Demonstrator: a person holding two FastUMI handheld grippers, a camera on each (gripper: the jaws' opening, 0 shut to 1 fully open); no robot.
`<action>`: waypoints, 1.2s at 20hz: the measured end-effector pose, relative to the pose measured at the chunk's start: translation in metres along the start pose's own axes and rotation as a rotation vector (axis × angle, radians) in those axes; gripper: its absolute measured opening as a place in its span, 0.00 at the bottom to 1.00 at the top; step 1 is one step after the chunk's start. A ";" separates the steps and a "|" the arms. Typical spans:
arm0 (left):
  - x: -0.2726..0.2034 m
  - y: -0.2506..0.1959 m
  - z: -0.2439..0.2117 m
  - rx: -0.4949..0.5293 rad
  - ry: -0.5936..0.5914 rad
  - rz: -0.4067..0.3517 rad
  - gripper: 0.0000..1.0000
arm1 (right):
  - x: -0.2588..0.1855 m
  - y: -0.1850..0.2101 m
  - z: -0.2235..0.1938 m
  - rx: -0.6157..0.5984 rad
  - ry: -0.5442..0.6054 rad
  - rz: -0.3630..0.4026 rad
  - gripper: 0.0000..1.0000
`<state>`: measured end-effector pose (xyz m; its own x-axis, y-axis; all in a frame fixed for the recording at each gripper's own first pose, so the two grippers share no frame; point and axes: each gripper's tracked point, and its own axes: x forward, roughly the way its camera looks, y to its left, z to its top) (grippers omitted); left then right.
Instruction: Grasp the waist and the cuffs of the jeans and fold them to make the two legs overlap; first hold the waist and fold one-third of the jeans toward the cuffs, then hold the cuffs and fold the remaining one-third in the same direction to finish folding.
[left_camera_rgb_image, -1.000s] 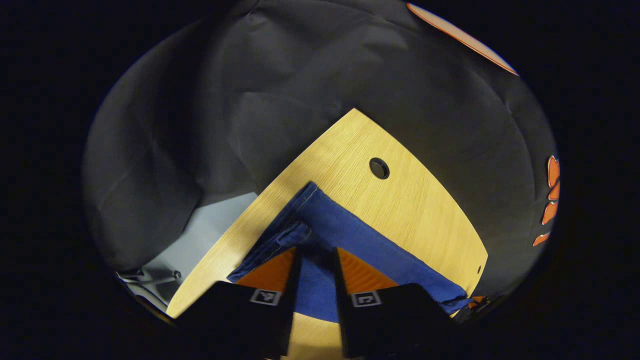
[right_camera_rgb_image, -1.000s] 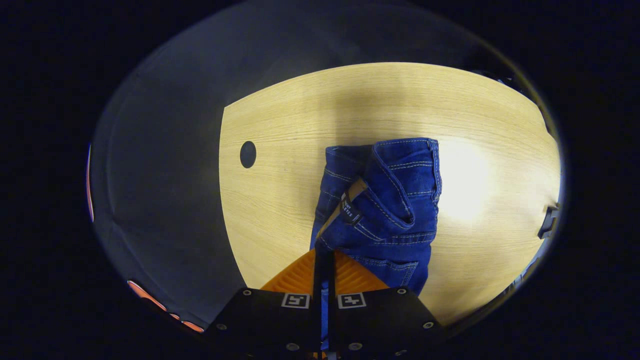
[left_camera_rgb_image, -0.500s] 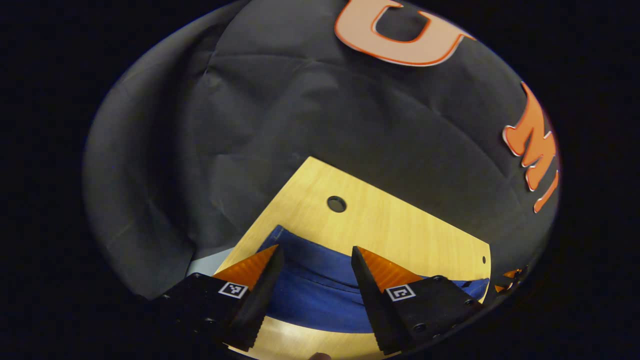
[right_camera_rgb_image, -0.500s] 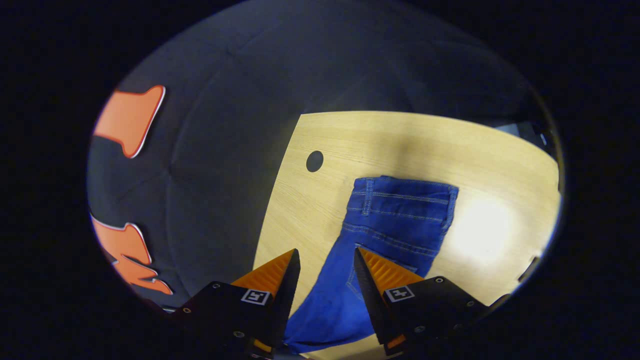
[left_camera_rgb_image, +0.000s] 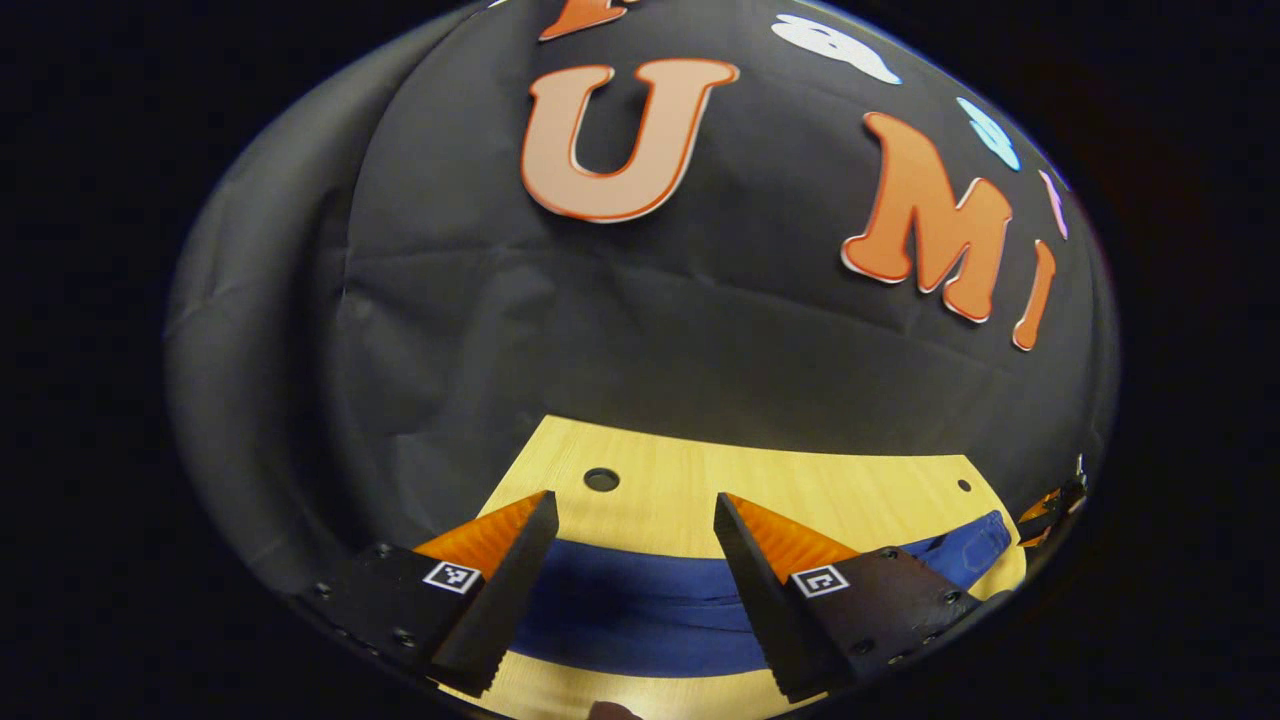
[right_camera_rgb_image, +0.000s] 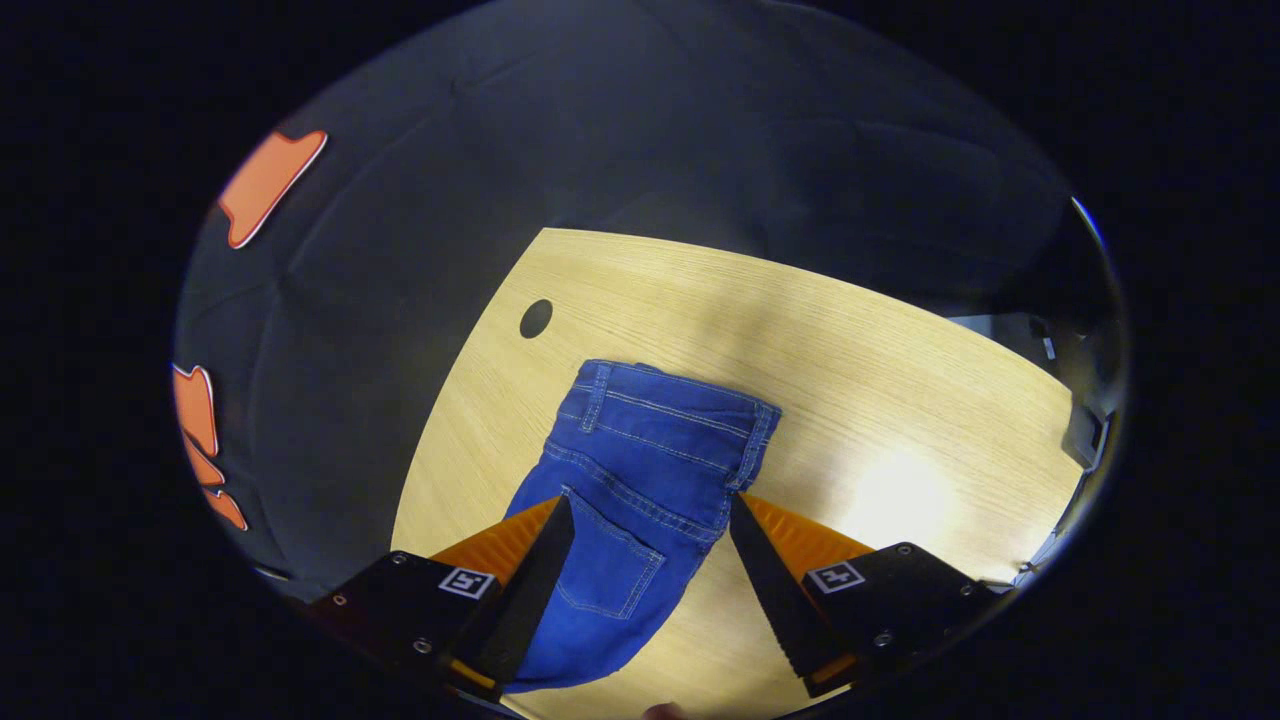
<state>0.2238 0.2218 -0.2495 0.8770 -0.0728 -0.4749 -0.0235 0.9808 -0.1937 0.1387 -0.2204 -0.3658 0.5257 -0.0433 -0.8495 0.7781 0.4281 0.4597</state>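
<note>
blue denim lies flat on the wooden counter (left_camera_rgb_image: 680, 480). in the left gripper view the jeans (left_camera_rgb_image: 650, 610) make a long band running across, just under the left gripper (left_camera_rgb_image: 630, 530), whose jaws stand apart and hold nothing. in the right gripper view the jeans (right_camera_rgb_image: 640, 470) point away, the waist (right_camera_rgb_image: 670, 395) at the far end, a back pocket (right_camera_rgb_image: 610, 570) between the parted, empty jaws of the right gripper (right_camera_rgb_image: 645, 530). i judge that the right gripper is nearer to the waist.
</note>
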 end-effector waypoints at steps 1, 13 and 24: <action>-0.006 -0.007 0.005 0.022 -0.026 0.001 0.96 | 0.003 -0.006 0.000 0.003 -0.003 -0.012 0.98; -0.088 -0.109 0.041 0.178 -0.234 -0.086 0.95 | 0.061 -0.027 0.018 0.006 -0.048 -0.103 0.97; -0.081 -0.123 0.016 0.158 -0.141 -0.065 0.95 | 0.050 -0.014 0.024 -0.096 -0.142 -0.006 0.23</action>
<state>0.1633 0.1096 -0.1731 0.9329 -0.1220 -0.3389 0.1015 0.9918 -0.0776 0.1626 -0.2500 -0.4089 0.5697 -0.1704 -0.8040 0.7484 0.5117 0.4220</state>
